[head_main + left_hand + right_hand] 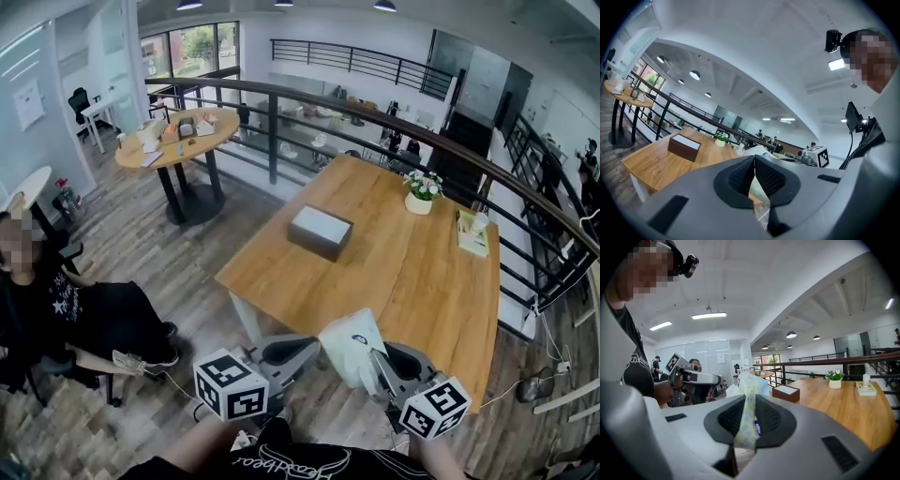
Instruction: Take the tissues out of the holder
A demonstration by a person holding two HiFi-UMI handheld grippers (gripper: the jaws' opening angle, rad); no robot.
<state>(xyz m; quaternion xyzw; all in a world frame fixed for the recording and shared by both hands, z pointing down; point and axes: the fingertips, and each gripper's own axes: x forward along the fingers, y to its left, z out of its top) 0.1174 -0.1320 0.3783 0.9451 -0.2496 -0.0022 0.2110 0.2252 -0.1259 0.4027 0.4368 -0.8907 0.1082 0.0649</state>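
Head view: tissue pack (349,342) held at near edge of table (412,272), well apart from dark holder (320,232) | holder top white, contents unclear | right gripper (375,361) clamped on pack | left gripper (314,347) jaws together, beside pack

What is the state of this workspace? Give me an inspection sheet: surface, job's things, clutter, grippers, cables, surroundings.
Surface: wooden table, mostly bare.
Job's things: tissue holder standing on the table; tissue pack held up at the table's near edge.
Clutter: flower pot, book and cup at the far end.
Grippers: right gripper jaws clamped on the pack; left gripper jaws closed, seemingly on the pack's edge.
Cables: loose cable on the floor at right.
Surroundings: railing, round table, seated person.
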